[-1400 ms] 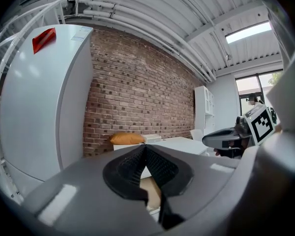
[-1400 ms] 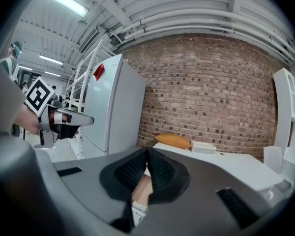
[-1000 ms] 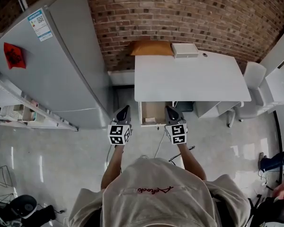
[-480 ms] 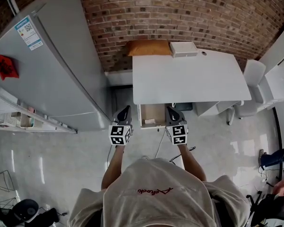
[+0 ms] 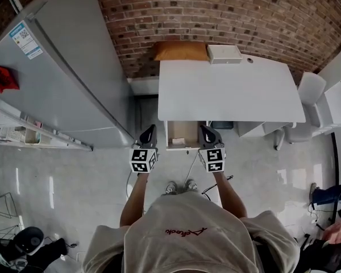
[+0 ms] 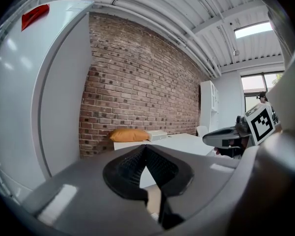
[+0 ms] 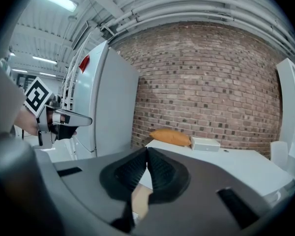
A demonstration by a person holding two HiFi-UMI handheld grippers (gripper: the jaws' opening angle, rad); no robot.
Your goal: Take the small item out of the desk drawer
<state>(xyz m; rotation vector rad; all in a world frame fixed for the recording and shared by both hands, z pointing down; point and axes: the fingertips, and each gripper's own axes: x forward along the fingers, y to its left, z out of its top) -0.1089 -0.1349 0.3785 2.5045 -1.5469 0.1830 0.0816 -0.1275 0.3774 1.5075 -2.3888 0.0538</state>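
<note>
A white desk (image 5: 233,92) stands against the brick wall, and its drawer (image 5: 183,134) is pulled open under the front edge. The drawer's inside is light brown, with a small pale item (image 5: 178,143) near its front. My left gripper (image 5: 148,133) hangs just left of the drawer, shut and empty. On the drawer's right side my right gripper (image 5: 208,133) is level with it, also shut with nothing held. In the left gripper view the jaws (image 6: 146,149) meet and the right gripper (image 6: 231,135) shows beside them. In the right gripper view the jaws (image 7: 147,151) are pressed together too.
A tall grey refrigerator (image 5: 62,73) stands left of the desk. An orange cushion (image 5: 181,50) and a white box (image 5: 224,53) lie at the desk's back edge. A white chair (image 5: 307,95) is at the right. Cables (image 5: 190,172) run over the floor below the drawer.
The head view has shifted a little, and the person's shoes now show below the drawer. Both grippers stay shut beside the open drawer.
</note>
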